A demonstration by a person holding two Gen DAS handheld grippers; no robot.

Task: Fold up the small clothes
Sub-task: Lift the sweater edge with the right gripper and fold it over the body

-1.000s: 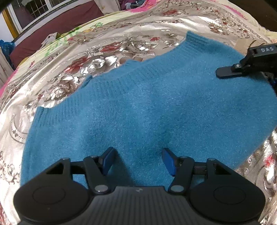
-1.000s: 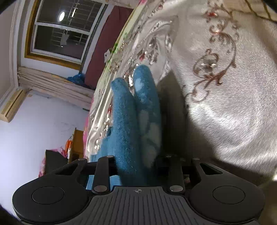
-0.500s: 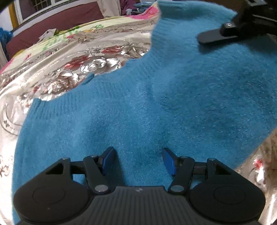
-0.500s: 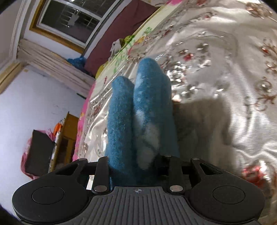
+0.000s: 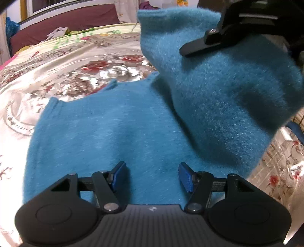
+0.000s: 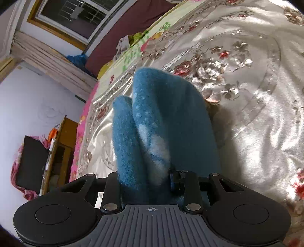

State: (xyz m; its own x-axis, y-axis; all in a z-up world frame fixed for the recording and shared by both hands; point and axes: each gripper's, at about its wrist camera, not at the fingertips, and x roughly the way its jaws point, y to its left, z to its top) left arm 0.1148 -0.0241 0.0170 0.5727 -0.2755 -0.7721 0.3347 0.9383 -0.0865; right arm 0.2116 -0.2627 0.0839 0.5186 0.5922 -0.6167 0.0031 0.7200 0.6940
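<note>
A small blue knitted sweater (image 5: 114,129) lies on a silvery flowered bedspread (image 5: 62,70). My left gripper (image 5: 152,176) is open and hovers low over the sweater's near part, blue pads apart. My right gripper (image 6: 146,180) is shut on the sweater's right side (image 6: 152,129) and holds it lifted. In the left wrist view that raised flap (image 5: 218,85) hangs over the flat part, with the right gripper's black finger (image 5: 199,45) on it at the upper right.
The bedspread (image 6: 247,95) spreads wide around the sweater. A dark red headboard (image 5: 66,20) and a window (image 6: 79,17) stand at the far end. A wooden cabinet (image 6: 60,148) stands beside the bed on the left.
My right gripper has lifted the sweater's right side off the bed and carried it up and toward the left over the flat part. My left gripper has stayed open in place.
</note>
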